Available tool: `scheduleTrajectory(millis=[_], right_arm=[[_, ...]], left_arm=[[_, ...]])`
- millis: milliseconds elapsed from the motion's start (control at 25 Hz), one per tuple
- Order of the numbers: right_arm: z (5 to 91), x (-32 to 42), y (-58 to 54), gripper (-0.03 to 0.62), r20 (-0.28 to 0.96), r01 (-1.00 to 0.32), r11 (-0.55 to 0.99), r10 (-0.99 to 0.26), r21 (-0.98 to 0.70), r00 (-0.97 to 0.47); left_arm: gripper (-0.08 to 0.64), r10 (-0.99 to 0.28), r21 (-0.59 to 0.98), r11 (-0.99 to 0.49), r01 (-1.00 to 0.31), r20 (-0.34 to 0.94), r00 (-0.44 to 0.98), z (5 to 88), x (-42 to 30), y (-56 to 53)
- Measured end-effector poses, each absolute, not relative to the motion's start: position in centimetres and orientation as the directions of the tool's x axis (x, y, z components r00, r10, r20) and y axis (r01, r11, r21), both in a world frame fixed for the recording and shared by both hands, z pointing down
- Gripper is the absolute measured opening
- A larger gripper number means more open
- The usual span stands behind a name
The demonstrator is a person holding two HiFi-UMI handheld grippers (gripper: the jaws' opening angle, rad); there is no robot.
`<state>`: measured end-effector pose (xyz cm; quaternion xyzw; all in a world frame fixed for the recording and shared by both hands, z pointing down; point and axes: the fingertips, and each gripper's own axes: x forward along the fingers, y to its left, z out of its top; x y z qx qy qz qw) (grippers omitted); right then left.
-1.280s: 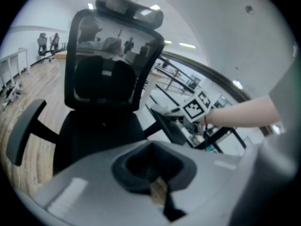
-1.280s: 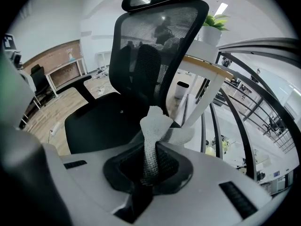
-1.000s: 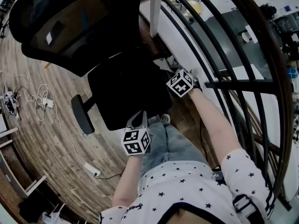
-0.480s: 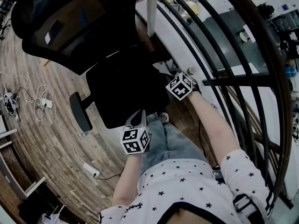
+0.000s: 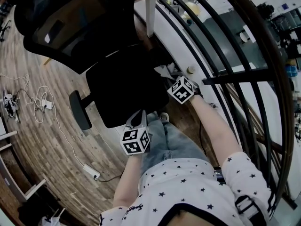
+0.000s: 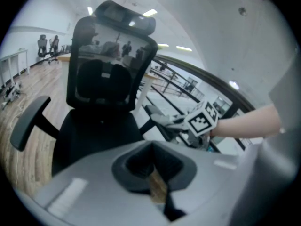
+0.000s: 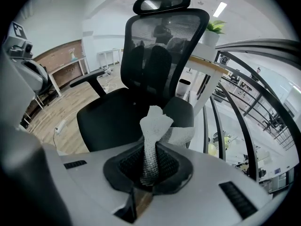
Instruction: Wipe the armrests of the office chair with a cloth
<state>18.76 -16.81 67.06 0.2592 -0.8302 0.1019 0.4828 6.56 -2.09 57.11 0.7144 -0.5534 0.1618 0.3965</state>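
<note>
The black office chair stands in front of me, its mesh backrest facing both gripper views. My right gripper is shut on a white cloth. The cloth's free end lies on the chair's right armrest, which shows as a dark pad. In the left gripper view, the cloth and the right gripper's marker cube sit over that armrest. My left gripper hangs shut and empty near the seat's front edge. The left armrest is bare.
A curved black railing runs close along the chair's right side. A white table leg stands behind the chair. Cables and a power strip lie on the wooden floor to the left. A potted plant sits on the table.
My right gripper has drawn back slightly toward me along the right armrest with the cloth. The left gripper has hardly moved.
</note>
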Motion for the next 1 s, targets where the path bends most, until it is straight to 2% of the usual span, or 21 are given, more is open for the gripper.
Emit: scheduleTrajectory(millis=[1000], right_arm=[[67.2, 20.5, -10.4, 0.034, 0.882, -0.476, 0.877, -0.270, 0.060, -0.385]], left_arm=[[0.005, -0.676, 0.392, -0.104, -0.914, 0.646, 0.354, 56.4, 8.5, -0.3]])
